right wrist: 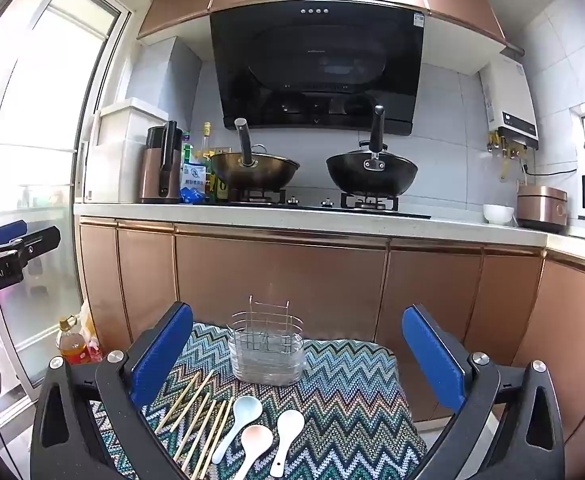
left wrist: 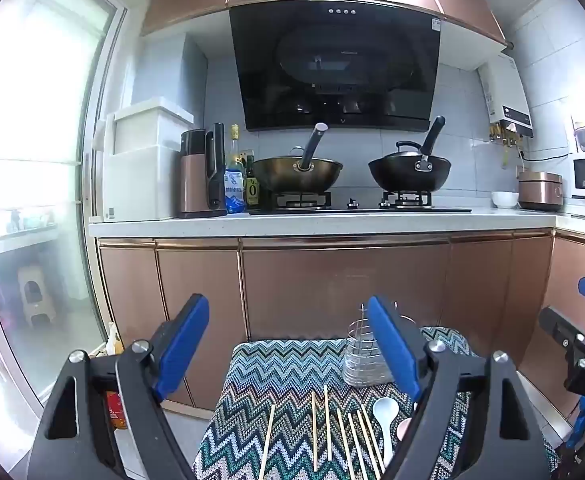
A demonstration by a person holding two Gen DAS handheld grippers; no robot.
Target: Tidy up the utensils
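Looking through the left wrist view, the left gripper (left wrist: 288, 346) stands with its jaws spread wide and nothing between them, hovering above a zigzag-patterned cloth (left wrist: 292, 372) that covers a low surface in front of the kitchen cabinets. On the cloth lie several wooden chopsticks (left wrist: 328, 428), roughly parallel and pointing away from the camera. Just right of them is a white spoon (left wrist: 385, 412), and a pink spoon (left wrist: 404, 428) is partly hidden behind the right finger. A wire utensil holder (left wrist: 362, 360) stands upright at the far part of the cloth, partly masked by the same finger. Part of the right gripper (left wrist: 580, 332) shows at the right edge. Behind, the counter (left wrist: 332, 222) carries a stove with two woks (left wrist: 298, 176).

In the right wrist view, the right gripper (right wrist: 298, 354) likewise has its jaws fully apart and empty. The utensil holder (right wrist: 268, 354) stands upright and empty near the far edge of the cloth (right wrist: 352, 380), between the two fingers as seen. The chopsticks (right wrist: 200, 420) are spread on the near left. Three spoons lie beside them: a pale blue spoon (right wrist: 240, 416), a pink spoon (right wrist: 254, 442), a white spoon (right wrist: 286, 432). An oil bottle (right wrist: 71, 342) stands on the floor at left.
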